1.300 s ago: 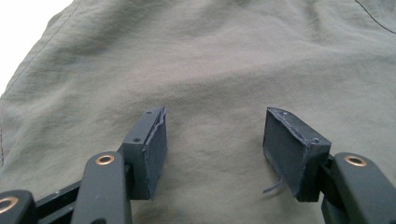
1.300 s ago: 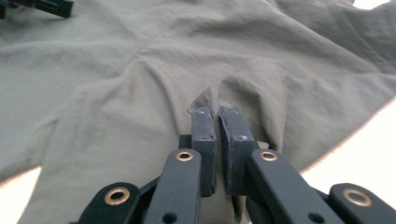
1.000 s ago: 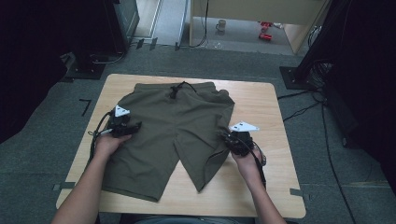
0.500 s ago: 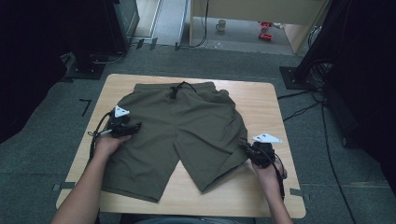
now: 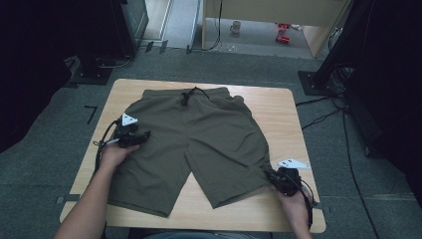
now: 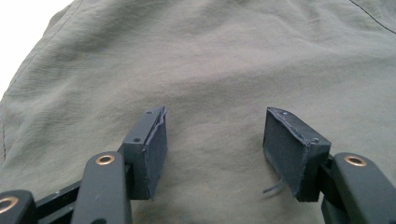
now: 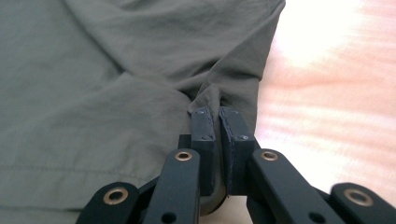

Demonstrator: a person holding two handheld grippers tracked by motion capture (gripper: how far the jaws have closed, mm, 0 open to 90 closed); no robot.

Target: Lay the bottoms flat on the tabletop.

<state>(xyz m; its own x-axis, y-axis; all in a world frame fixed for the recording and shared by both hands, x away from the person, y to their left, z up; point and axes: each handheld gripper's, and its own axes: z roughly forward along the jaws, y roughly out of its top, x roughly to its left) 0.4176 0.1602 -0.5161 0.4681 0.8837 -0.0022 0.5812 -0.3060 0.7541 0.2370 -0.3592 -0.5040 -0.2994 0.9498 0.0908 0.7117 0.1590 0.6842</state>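
The shorts (image 5: 199, 139) are spread flat on the counter (image 5: 278, 107), unfolded; the right gripper (image 7: 218, 114) is clamped on the hem, while the left gripper (image 6: 212, 140) is held with fingers apart.

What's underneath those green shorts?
The shorts lie flat on a wooden table, whose top shows all round them. Whatever sits directly beneath the cloth is covered. The right gripper pinches their edge; the left gripper hangs open above them.

A mug (image 5: 235, 27) stands on the floor at the top centre of the high view, with red items (image 5: 282, 33) to its right. Cables (image 5: 332, 112) run over the grey carpet (image 5: 45, 149) at right. Dark equipment (image 5: 107, 35) fills the upper left.
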